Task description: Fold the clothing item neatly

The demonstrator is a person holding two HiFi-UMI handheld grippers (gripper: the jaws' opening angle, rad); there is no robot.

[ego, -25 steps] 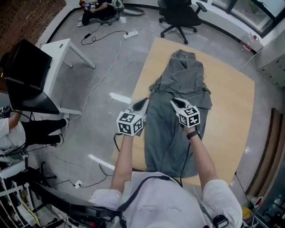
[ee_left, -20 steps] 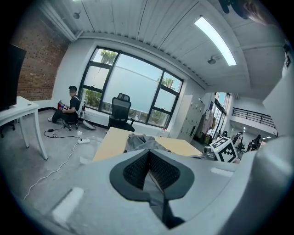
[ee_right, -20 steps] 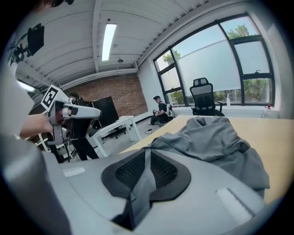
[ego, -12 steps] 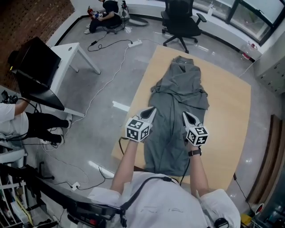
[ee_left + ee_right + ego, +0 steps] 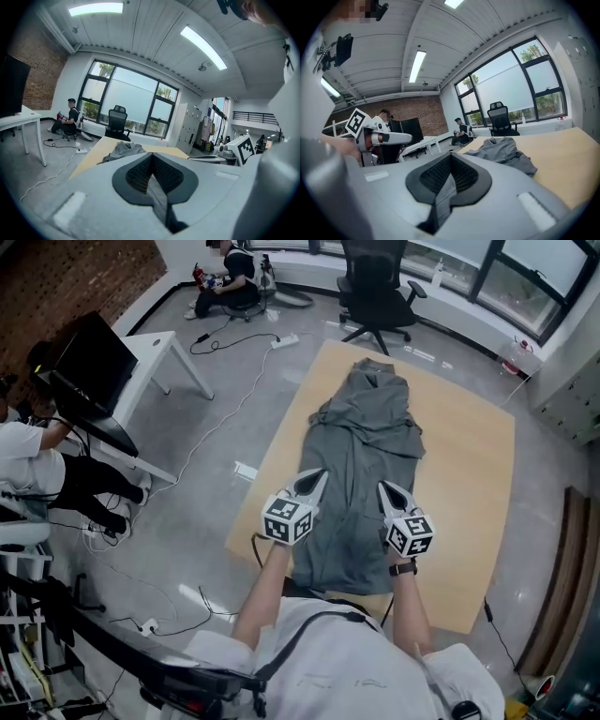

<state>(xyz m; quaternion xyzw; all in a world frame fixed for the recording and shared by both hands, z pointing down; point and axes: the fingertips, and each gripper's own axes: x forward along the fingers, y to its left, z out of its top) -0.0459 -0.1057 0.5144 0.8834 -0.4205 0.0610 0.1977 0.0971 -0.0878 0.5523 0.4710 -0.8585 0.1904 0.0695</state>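
Folding appears to be at the stage of a first grip. The grey garment (image 5: 361, 437) is laid out long down the wooden table (image 5: 473, 484), with its bunched end close to the far edge and its other end reaching the near edge, somewhat closer to the left edge than to the right. The left gripper (image 5: 316, 475) is set at the cloth's left side and the right gripper (image 5: 383, 487) over its right part, both not far from the near edge. Each pair of jaws is seen brought together, with a thin strip of grey cloth apparently pinched between the pads — nothing else is caught. For the step to be done well, both pinches should be raised evenly and to the same height, so that the fabric is carried as one straight line and no diagonal crease is dragged in. A full layer, not a stray wrinkle, should be taken. Both forearms (image 5: 267, 582) are stretched forward side by side with wrists level — the grippers are pointed along the table toward the far edge and held low over it.
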